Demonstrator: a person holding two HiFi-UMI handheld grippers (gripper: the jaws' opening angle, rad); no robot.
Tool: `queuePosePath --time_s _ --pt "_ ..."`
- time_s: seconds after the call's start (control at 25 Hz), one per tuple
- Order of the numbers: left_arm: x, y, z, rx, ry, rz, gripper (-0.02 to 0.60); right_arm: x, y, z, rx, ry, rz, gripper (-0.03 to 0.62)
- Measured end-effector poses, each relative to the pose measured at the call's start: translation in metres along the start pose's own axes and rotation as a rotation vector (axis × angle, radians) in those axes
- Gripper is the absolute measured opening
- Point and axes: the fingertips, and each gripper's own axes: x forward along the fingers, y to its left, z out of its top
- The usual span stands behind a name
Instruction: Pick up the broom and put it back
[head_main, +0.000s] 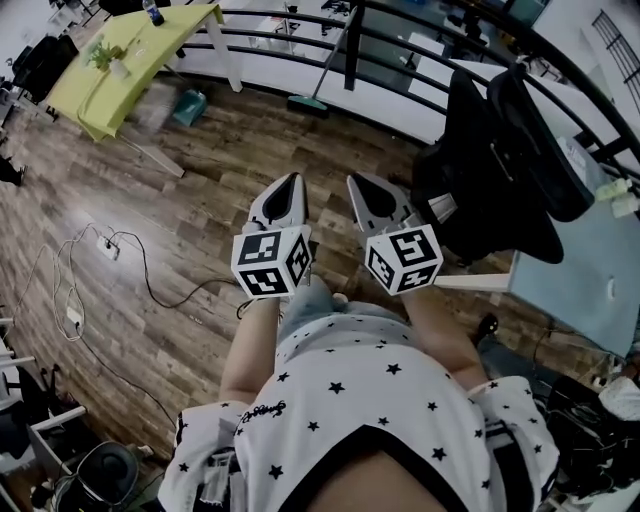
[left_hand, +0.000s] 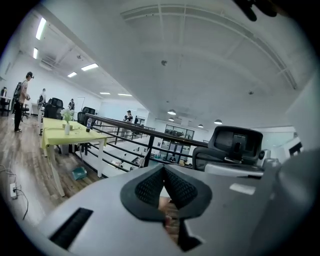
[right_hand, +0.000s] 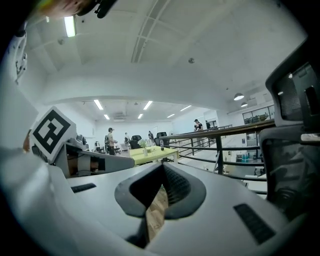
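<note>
The broom (head_main: 308, 102) leans against the black railing (head_main: 405, 92) at the far side of the wooden floor, its teal head on the floor and its handle slanting up to the right. My left gripper (head_main: 291, 184) and right gripper (head_main: 361, 184) are held side by side in front of the person's body, pointing toward the railing and well short of the broom. Both are shut with nothing between their jaws; the left gripper's (left_hand: 164, 169) and the right gripper's (right_hand: 162, 168) pads meet at the tips. I cannot make out the broom in either gripper view.
A black office chair (head_main: 500, 170) stands close on the right beside a pale desk (head_main: 570, 290). A yellow-green table (head_main: 120, 65) is at the far left with a teal box (head_main: 190, 106) by its leg. Cables and a power strip (head_main: 108, 248) lie on the floor at left.
</note>
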Motion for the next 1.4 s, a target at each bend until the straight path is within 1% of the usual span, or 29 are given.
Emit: queuePosePath --time_s 0.24,0.4,0.52,0.72,1.04,1.4 --pt "0.023 0.003 0.002 -0.01 0.015 0.012 0.011 0.016 -0.019 -0.001 0.045 0.01 0.015 -0.006" --pt "0.051 0.018 0.005 -0.015 0.014 0.022 0.011 0.041 -0.037 -0.003 0.033 0.005 0.007 -0.006" --pt "0.076 0.032 0.011 -0.023 0.016 0.015 0.011 0.065 -0.052 -0.005 0.039 0.016 -0.009 -0.006" --pt "0.126 0.065 0.027 -0.008 0.038 -0.013 0.011 0.121 -0.071 0.003 0.045 0.03 -0.028 -0.006" --pt "0.213 0.117 0.059 0.012 0.066 -0.064 0.011 0.212 -0.113 0.031 0.029 0.002 -0.084 -0.006" --pt "0.3 0.167 0.092 0.019 0.086 -0.12 0.011 0.307 -0.153 0.049 0.015 0.009 -0.13 -0.006"
